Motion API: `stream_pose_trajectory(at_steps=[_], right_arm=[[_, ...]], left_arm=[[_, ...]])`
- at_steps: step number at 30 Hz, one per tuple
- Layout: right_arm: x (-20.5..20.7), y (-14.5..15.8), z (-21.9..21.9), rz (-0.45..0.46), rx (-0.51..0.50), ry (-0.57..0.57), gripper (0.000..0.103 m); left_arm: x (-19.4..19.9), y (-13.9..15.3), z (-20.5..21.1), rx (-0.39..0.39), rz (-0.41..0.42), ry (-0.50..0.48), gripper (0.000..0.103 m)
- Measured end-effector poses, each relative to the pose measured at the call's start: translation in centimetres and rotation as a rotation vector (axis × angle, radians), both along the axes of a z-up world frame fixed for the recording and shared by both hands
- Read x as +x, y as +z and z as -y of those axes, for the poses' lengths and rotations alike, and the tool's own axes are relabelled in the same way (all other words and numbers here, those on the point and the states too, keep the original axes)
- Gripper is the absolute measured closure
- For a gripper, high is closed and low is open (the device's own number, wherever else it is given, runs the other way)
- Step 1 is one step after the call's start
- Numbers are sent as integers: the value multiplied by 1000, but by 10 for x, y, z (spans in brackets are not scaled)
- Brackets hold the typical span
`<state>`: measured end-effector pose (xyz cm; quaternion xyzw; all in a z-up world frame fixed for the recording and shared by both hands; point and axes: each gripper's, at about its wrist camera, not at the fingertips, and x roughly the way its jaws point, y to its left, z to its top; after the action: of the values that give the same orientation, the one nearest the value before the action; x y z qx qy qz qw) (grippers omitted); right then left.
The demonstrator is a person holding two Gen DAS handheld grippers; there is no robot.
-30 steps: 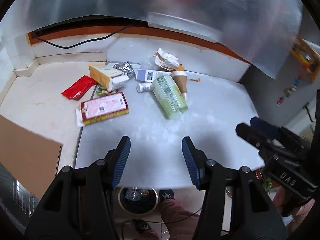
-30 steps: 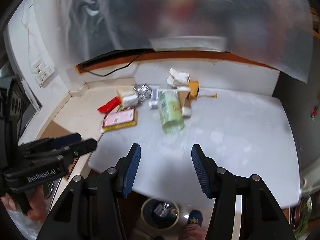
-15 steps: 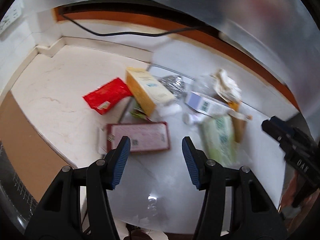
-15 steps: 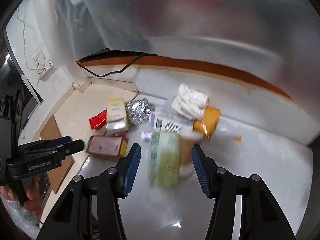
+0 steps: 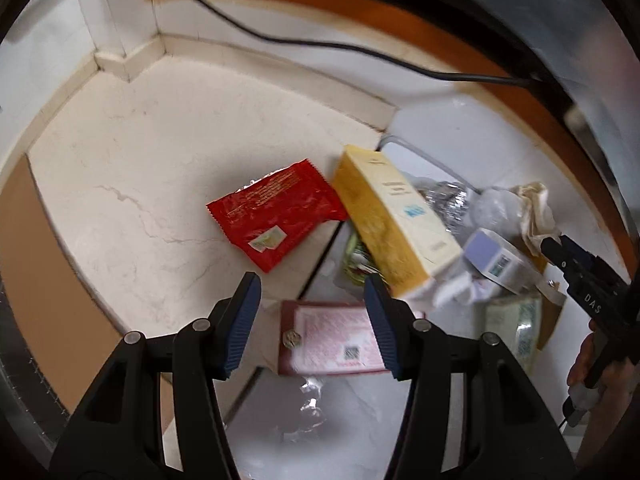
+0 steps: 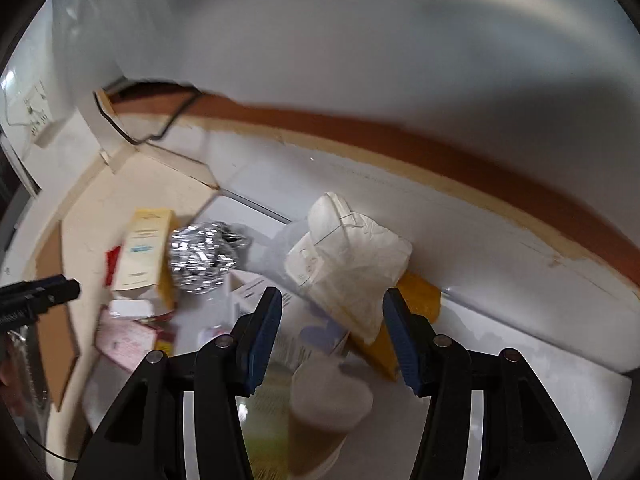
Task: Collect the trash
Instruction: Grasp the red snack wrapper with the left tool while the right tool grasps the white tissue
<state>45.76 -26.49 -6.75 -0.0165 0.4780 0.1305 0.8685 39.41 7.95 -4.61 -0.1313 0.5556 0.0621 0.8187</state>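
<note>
A heap of trash lies on the counter. In the left wrist view my left gripper point(image 5: 312, 292) hangs open above a pink-labelled flat box point(image 5: 332, 344), with a red wrapper point(image 5: 276, 216) and a yellow carton point(image 5: 392, 224) just beyond. The right gripper point(image 5: 588, 284) shows at the right edge. In the right wrist view my right gripper point(image 6: 332, 308) stands open over crumpled white paper point(image 6: 352, 256); a paper cup point(image 6: 324, 412) lies below it, a foil ball point(image 6: 200, 256) to the left and an orange packet point(image 6: 416, 300) beside the paper. Nothing is between either pair of fingers.
A black cable point(image 5: 320, 44) runs along the brown-trimmed back wall point(image 6: 440, 148). A brown cardboard sheet point(image 5: 36, 272) lies at the counter's left. A wall socket point(image 6: 36, 120) sits at far left. A white-and-lilac box point(image 5: 496, 260) and a green packet point(image 5: 516, 328) lie within the heap.
Both grippers have moved forward and down, from the table's front edge to right over the trash heap. The left swung leftward toward the red wrapper. Their openings look unchanged.
</note>
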Motion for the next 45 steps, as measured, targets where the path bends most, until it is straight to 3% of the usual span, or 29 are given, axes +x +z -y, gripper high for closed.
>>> stream_pose_trajectory(at_steps=[2, 4, 9, 14, 18, 27, 30, 33, 36, 38, 39, 45], right_arm=[[8, -9, -4, -5, -9, 3, 53], [16, -19, -8, -30, -3, 17, 77], [20, -32, -15, -16, -1, 51, 92], [13, -23, -18, 42, 31, 70, 96], [8, -12, -19, 67, 63, 64, 98], [-6, 6, -18, 99, 84, 54, 98], [-13, 13, -16, 110, 88, 57, 98], [-17, 16, -19, 127, 74, 67, 98], [-20, 19, -21, 133, 72, 76, 98], [-22, 20, -22, 135, 74, 76, 98], [-23, 20, -22, 135, 75, 76, 98], [-26, 21, -21, 136, 67, 81, 98]], left_arm=[[9, -11, -8, -25, -21, 3, 53], [18, -22, -16, -34, -39, -4, 53], [38, -39, -31, -18, -69, -37, 53], [54, -57, -52, -21, -104, -23, 53], [59, -75, -69, -110, -138, 10, 53], [60, -78, -79, -175, -108, 10, 53], [56, -72, -76, -121, -91, -30, 53], [51, -62, -56, -42, -76, -151, 52], [48, -55, -33, 58, -48, -287, 43], [49, -55, -22, 94, -38, -348, 24], [50, -55, -17, 115, -34, -375, 21], [65, -70, -3, 218, -60, -469, 20]])
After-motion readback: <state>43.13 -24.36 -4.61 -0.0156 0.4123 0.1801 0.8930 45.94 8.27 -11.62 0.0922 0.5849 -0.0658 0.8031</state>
